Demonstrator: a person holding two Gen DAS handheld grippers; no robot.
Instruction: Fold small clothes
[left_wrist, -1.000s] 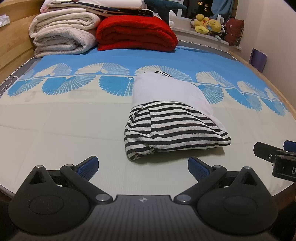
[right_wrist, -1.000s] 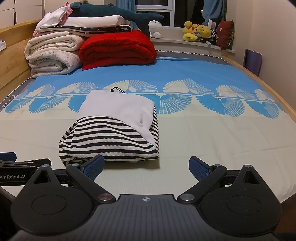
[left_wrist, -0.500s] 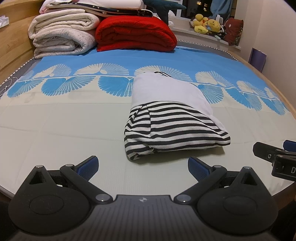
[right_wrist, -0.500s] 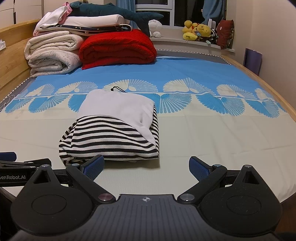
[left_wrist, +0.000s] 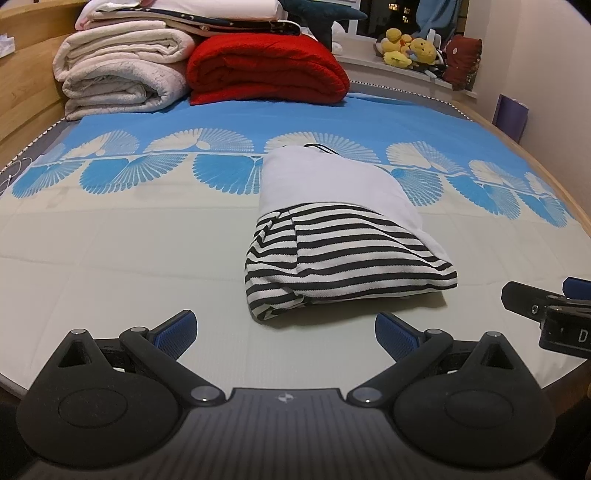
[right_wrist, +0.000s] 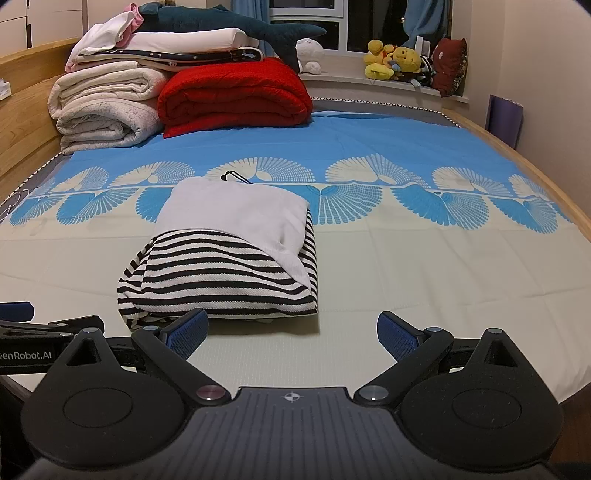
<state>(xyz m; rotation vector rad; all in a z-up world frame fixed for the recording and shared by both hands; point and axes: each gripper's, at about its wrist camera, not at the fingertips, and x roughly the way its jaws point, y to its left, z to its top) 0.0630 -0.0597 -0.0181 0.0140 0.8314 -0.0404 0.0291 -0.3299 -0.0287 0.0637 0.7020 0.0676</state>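
left gripper (left_wrist: 284, 330): my fingers are spread wide and released, with nothing between them; they hover low over the near edge of the bed (left_wrist: 110, 258).
right gripper (right_wrist: 291, 330): my fingers here are released too, wide apart and empty.
folded clothes (left_wrist: 343, 236): one bundle lying on the cream part of the bed, just beyond both pairs of fingers; a white piece lies on top of a black-and-white striped piece.
left view only: the bundle is toward the right; its left side shows loose striped layers and a fold line, and my right gripper enters at the right edge of the picture.
right view only: the bundle (right_wrist: 229, 258) is toward the left, and its near left corner is just behind my left blue pad (right_wrist: 186, 332); the white piece hangs down over the right side; my left gripper enters at the left edge.
far end of bed: red blanket (right_wrist: 236, 94) beside a stack of white blankets (right_wrist: 107, 107).
window sill: yellow plush toys (right_wrist: 391, 59); the dark shark plush (right_wrist: 229, 24) shows whole only in the right view.
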